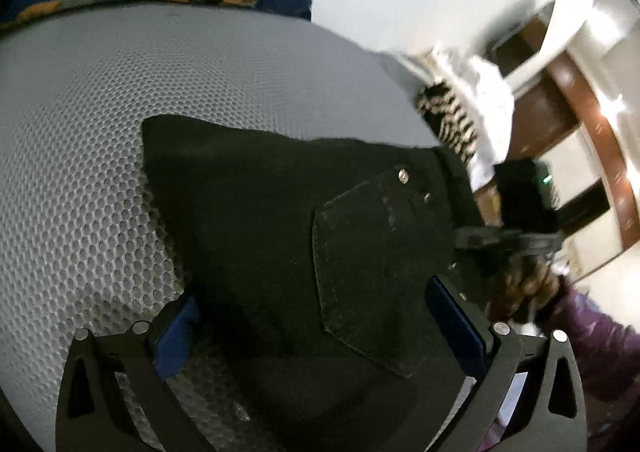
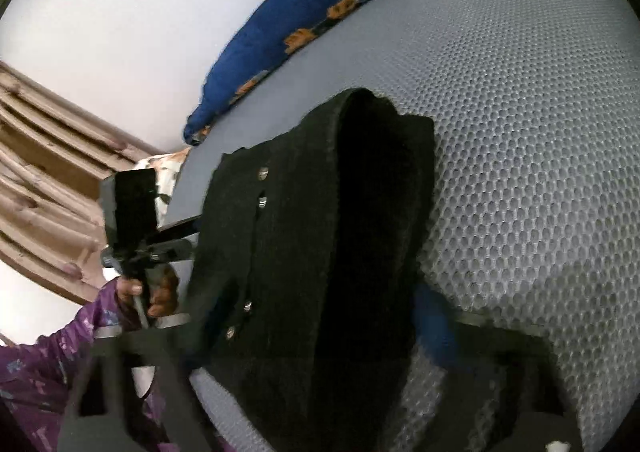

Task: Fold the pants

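The black pants (image 1: pixel 280 219) lie folded on the grey mesh mattress (image 1: pixel 88 139), back pocket and rivets up. My left gripper (image 1: pixel 320 324) hovers over their near edge with jaws wide apart, a blue pad on each side, and nothing held. In the right wrist view the pants (image 2: pixel 320 236) are a thick folded stack. My right gripper (image 2: pixel 312 348) is over their near end, blurred, jaws spread on either side of the cloth, not closed on it. The other gripper shows in each view, the right one (image 1: pixel 516 236) and the left one (image 2: pixel 136 236), each held in a hand.
A blue pillow (image 2: pixel 288 23) with orange paw prints lies at the mattress's far edge by a white wall. Wooden furniture (image 1: pixel 560 99), white cloth and a striped cloth (image 1: pixel 452 119) are beyond the mattress's side. A purple sleeve (image 2: pixel 48 364) is at the near edge.
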